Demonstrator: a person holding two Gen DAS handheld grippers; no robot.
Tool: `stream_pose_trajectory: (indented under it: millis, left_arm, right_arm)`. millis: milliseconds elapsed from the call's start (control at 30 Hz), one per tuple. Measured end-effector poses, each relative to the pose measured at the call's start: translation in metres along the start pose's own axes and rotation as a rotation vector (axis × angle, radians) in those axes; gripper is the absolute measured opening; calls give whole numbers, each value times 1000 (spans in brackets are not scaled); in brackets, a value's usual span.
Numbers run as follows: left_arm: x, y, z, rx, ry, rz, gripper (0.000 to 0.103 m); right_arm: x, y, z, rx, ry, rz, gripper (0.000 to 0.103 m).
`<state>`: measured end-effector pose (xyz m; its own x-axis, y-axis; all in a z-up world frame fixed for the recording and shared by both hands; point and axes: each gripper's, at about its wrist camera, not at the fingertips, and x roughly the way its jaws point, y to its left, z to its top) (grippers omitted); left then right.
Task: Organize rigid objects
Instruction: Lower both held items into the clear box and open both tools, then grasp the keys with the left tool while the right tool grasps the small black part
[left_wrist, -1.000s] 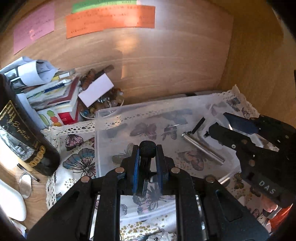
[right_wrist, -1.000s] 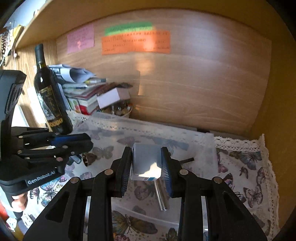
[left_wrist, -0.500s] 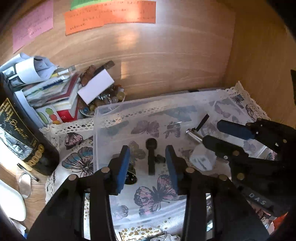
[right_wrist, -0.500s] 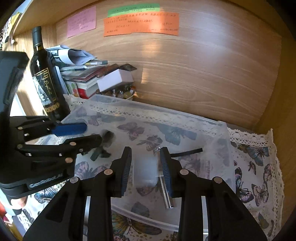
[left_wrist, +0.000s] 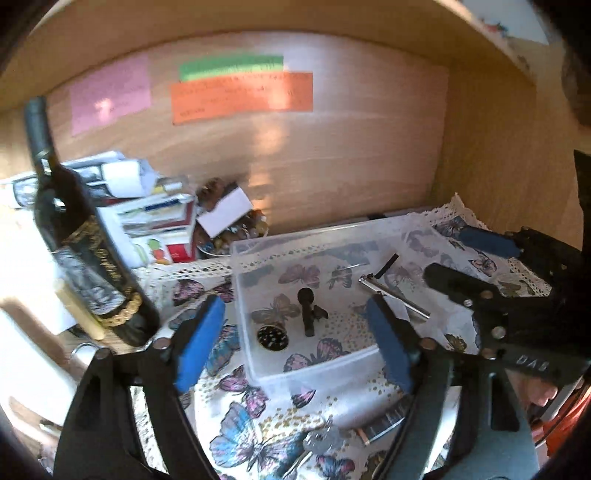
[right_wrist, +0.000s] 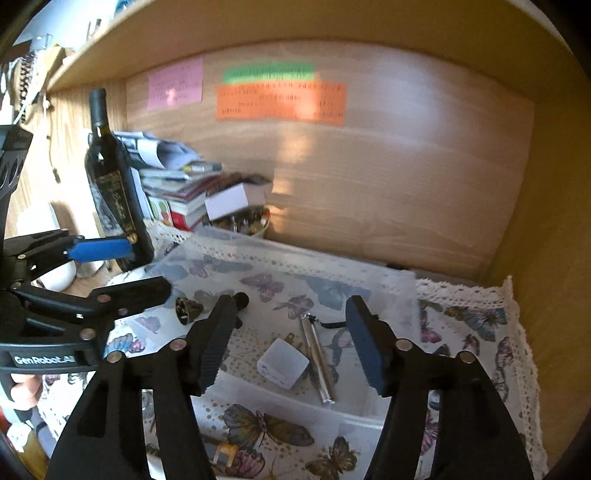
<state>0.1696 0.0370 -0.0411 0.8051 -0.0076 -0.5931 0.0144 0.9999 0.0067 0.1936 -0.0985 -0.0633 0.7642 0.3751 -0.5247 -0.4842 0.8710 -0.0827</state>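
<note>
Ahead of both grippers, inside the clear bin (left_wrist: 258, 354), the sorted pieces are lying loose. The left gripper (left_wrist: 295, 343) is being held wide open with nothing between its pads; the black peg (left_wrist: 307, 312) and the round disc (left_wrist: 272, 336) are lying just beyond its fingertips, the peg's long axis running roughly along the fingers. The right gripper (right_wrist: 291, 350) is likewise being held fully open and empty — the white cube (right_wrist: 282, 363) is sitting between and slightly below its fingertips, with the metal tube (right_wrist: 319, 360) just to its right, lengthwise to the fingers. Each piece is judged nearest its own gripper — no grasp is being made.
</note>
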Motion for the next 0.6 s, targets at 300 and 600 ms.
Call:
stream_pose_trajectory:
  millis: [300, 600]
  left_arm:
    - [-29, 14, -31, -29, 14, 6, 96]
    - [-14, 15, -84, -2, 150, 34, 96]
  right_arm:
    - [-52, 4, -17, 15, -77, -15, 72]
    - [-63, 3, -68, 55, 0, -51, 73]
